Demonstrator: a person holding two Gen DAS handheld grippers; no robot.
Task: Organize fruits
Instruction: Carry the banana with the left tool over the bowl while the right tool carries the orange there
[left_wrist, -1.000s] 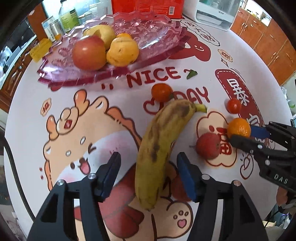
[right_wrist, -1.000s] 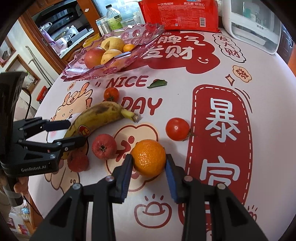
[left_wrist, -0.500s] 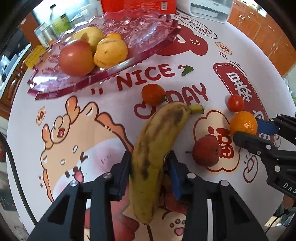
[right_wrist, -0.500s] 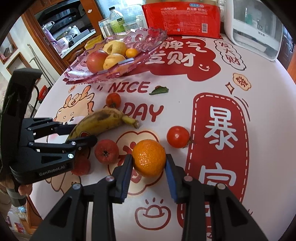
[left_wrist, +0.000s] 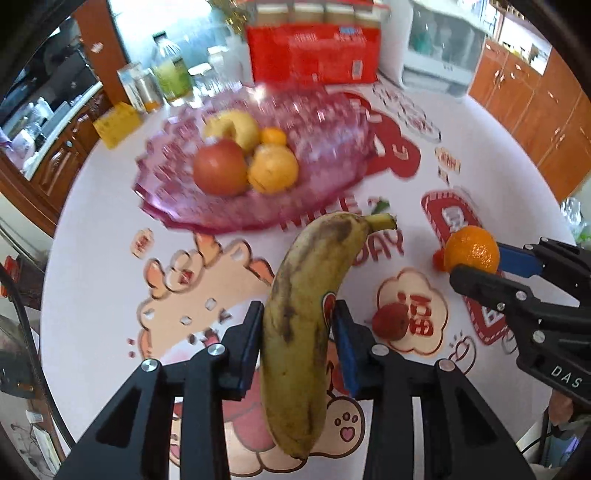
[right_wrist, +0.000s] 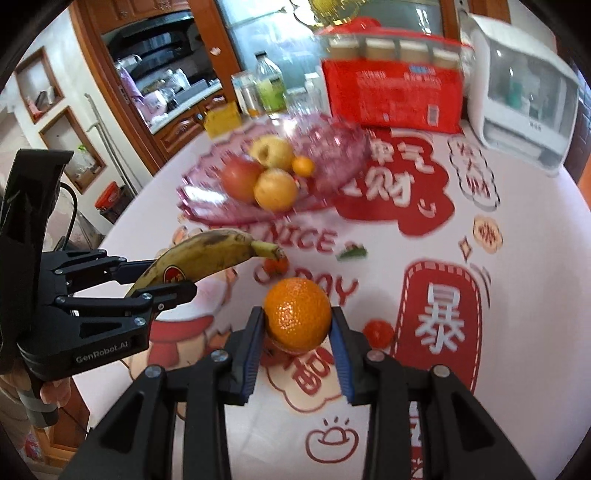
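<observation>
Near the table's front edge, the left gripper (left_wrist: 297, 341) is clamped around the middle of a spotted yellow banana (left_wrist: 306, 325), lifted clear of the white tablecloth with red cartoon prints (left_wrist: 110, 229). Beside it, the right gripper (right_wrist: 297, 338) squeezes a round orange (right_wrist: 297, 314), also raised. A small red fruit (left_wrist: 389, 323) lies on the cloth below. Toward the far edge, a pink scalloped glass dish (left_wrist: 332, 147) holds apples and oranges.
</observation>
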